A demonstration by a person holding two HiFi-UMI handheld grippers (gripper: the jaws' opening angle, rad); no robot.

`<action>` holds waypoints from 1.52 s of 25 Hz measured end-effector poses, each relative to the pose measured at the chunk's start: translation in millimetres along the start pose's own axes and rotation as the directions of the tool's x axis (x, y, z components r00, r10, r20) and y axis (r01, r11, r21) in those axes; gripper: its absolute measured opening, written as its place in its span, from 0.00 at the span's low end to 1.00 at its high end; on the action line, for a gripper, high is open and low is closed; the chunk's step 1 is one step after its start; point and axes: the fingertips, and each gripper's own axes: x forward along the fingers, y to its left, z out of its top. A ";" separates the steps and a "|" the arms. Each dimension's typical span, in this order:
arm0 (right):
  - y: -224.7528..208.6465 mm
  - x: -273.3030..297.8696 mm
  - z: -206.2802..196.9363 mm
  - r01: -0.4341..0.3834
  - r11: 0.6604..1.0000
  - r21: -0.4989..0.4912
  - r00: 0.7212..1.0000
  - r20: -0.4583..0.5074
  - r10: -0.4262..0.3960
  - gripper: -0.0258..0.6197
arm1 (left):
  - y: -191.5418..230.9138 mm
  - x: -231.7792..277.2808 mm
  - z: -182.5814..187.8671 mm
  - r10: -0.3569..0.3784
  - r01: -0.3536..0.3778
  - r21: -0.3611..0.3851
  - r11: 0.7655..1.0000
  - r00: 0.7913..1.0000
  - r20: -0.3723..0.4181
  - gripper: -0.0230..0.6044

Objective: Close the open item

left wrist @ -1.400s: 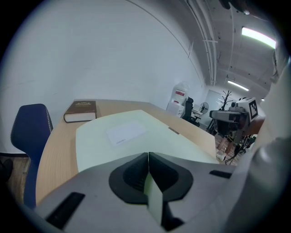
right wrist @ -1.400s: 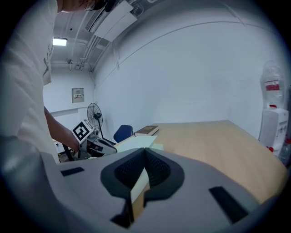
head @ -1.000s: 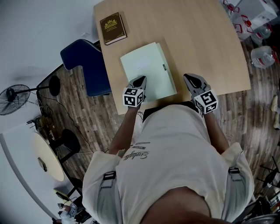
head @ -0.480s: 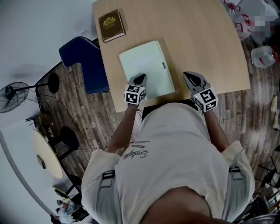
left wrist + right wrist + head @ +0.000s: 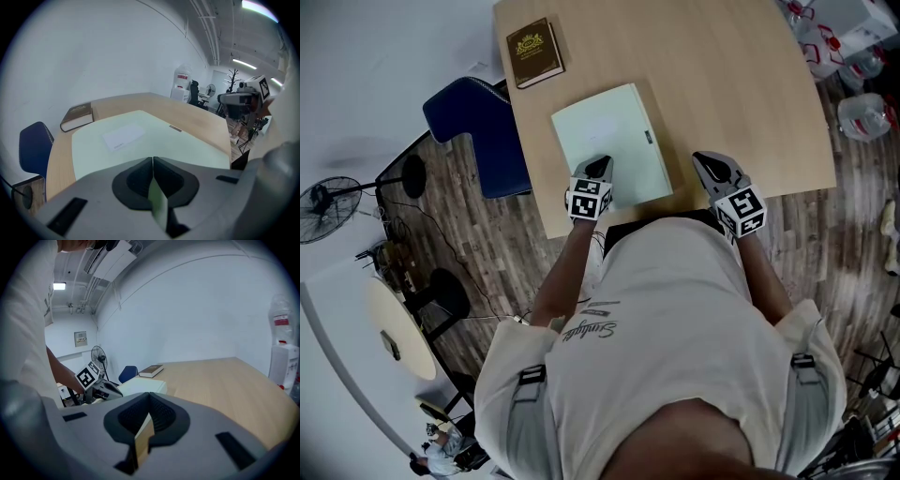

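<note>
**Folder lying closed on the table, both grippers empty**

The pale green folder (image 5: 605,141) sits flat and closed near the front middle of the wooden table (image 5: 731,84). Its cover faces up, with a white label on top and a small dark tag at its right edge.

The left gripper (image 5: 600,165) is over the folder's near edge, jaws pressed together with nothing in them. From the head view I honestly can't tell if the tip touches the cover or just hangs above it.

The right gripper (image 5: 712,161) is off to the right of the folder, apart from it, over bare table by the near edge. Its jaws are likewise closed up against each other and empty.

A brown book (image 5: 534,52) with a gold emblem lies at the far left corner, well apart from the folder. A blue chair (image 5: 473,122) is at the table's left side and a floor fan (image 5: 323,211) stands further left. Some water bottles (image 5: 862,120) sit on the floor to the right.
</note>
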 end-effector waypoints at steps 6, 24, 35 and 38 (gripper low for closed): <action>0.5 6.2 -2.9 -0.011 1.000 0.006 1.000 -0.004 0.011 0.03 | -0.1 2.8 -0.5 0.009 -0.009 0.012 1.000 1.000 -0.015 0.06; 19.2 25.1 -0.7 -0.063 0.998 0.013 0.998 -0.023 0.064 0.03 | -0.1 -8.8 8.6 -0.032 0.033 -0.044 0.998 0.999 0.016 0.06; 62.6 52.6 31.7 -0.136 0.991 -0.019 0.991 -0.013 0.136 0.03 | 16.2 -80.3 47.0 -0.026 0.069 -0.185 0.980 0.974 0.224 0.06; 79.7 61.9 50.1 -0.169 0.985 -0.045 0.985 0.010 0.170 0.03 | 27.8 -104.6 58.0 0.012 0.050 -0.213 0.976 0.959 0.282 0.06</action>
